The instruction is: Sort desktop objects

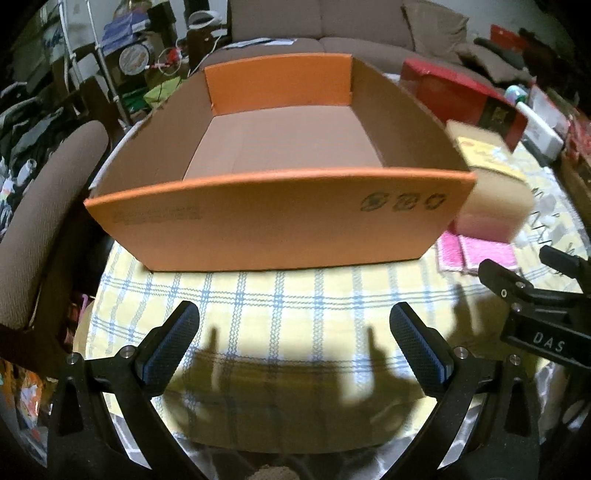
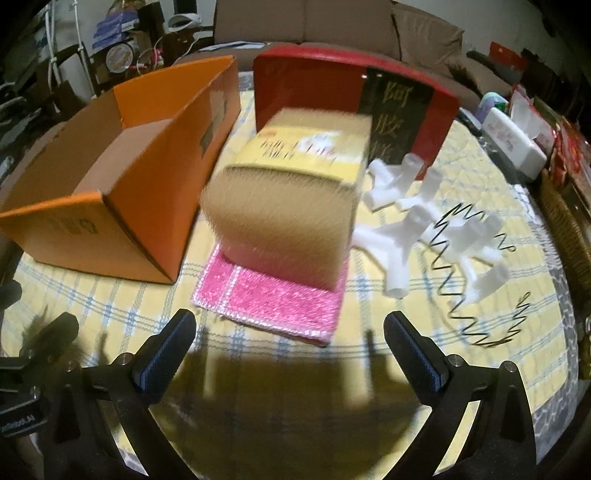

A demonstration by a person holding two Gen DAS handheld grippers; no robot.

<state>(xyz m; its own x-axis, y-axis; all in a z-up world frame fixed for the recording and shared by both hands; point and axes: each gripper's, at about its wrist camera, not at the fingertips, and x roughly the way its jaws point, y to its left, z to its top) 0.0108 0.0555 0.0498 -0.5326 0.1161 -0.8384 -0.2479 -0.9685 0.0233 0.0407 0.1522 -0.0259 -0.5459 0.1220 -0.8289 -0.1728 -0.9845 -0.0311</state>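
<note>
An open orange cardboard box (image 1: 280,218) stands empty on the checked tablecloth, straight ahead of my open, empty left gripper (image 1: 294,345). It also shows in the right wrist view (image 2: 122,206) at the left. A yellow and tan carton (image 2: 288,206) rests on pink sponge cloths (image 2: 273,299), ahead of my open, empty right gripper (image 2: 290,349). The carton (image 1: 495,192) sits just right of the orange box. Several white pipe fittings (image 2: 406,229) and a black zigzag spring wire (image 2: 469,273) lie to the carton's right.
A red and black gift box (image 2: 391,107) stands behind the carton. A white tissue box (image 2: 513,140) and packets crowd the right edge. A brown sofa (image 1: 332,22) is behind the table, its armrest (image 1: 44,206) to the left. The right gripper (image 1: 535,288) shows in the left wrist view.
</note>
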